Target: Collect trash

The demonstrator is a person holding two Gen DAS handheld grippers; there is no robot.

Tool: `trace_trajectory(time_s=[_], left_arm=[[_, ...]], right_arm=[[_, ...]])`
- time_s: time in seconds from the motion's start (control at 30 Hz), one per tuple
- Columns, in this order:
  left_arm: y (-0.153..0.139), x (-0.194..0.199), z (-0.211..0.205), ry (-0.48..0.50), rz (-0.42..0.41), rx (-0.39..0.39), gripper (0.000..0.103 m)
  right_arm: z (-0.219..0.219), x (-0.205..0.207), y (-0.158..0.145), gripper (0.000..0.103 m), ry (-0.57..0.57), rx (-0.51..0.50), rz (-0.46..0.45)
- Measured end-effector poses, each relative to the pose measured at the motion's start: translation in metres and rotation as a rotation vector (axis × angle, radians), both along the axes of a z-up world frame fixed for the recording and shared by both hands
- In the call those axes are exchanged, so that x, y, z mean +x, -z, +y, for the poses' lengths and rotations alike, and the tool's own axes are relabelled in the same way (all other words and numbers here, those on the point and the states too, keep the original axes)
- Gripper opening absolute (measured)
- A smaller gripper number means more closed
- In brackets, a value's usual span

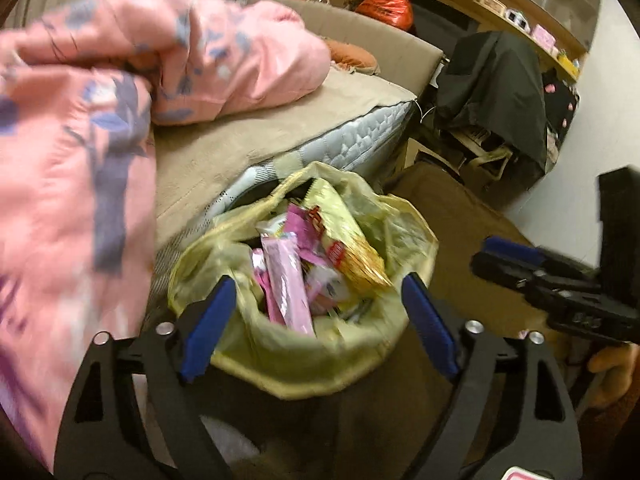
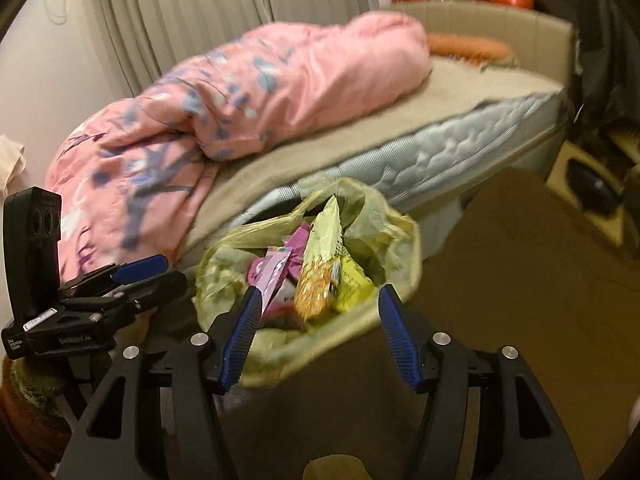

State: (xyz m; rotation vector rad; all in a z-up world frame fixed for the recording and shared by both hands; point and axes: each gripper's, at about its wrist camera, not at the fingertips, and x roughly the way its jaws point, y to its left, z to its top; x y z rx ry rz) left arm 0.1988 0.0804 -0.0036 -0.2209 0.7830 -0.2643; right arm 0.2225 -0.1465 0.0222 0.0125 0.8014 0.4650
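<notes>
The left gripper (image 1: 318,310) fills the lower middle of its own view, its blue-padded jaws spread wide with nothing pressed between them; it tilts downward; in the right wrist view it shows at the left edge, seen side-on. The right gripper (image 2: 316,322) sits low and central in its view, jaws likewise parted and gripping nothing; a hand (image 1: 614,372) shows at the lower right of the left view.

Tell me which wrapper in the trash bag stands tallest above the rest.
The yellow-gold snack packet, upright in the middle of the yellow-green trash bag. Its pale top pokes higher than the long pink wrapper leaning to its left and the smaller magenta ones.
</notes>
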Motion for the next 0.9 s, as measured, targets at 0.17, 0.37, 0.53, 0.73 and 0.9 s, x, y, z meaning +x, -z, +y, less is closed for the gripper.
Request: trace_trajectory(time_s=[0.17,0.37,0.53,0.73,0.9], left_arm=[[-0.029,-0.076,-0.037,0.014,-0.113,0.061,0.082],[-0.035,-0.156,-0.081,0.031,-0.189,0.161,0.082],[-0.033,-0.196,-0.102,0.046,-0.203,0.251,0.082],[-0.047,-0.219,-0.091,-0.042,-0.233,0.278,0.082],[-0.052,-0.230,-0.084,-0.067,-0.235,0.290,0.082]], right_arm=[[-0.027,-0.077,-0.024,0.057,0.073,0.030,-0.082],[-0.057,-0.157,-0.020,0.057,0.144,0.057,-0.079],[-0.062,-0.212,-0.017,0.057,0.191,-0.054,-0.175],[-0.060,-0.249,-0.010,0.057,0.185,-0.055,-0.190],[-0.059,-0.271,-0.010,0.057,0.203,-0.032,-0.208]])
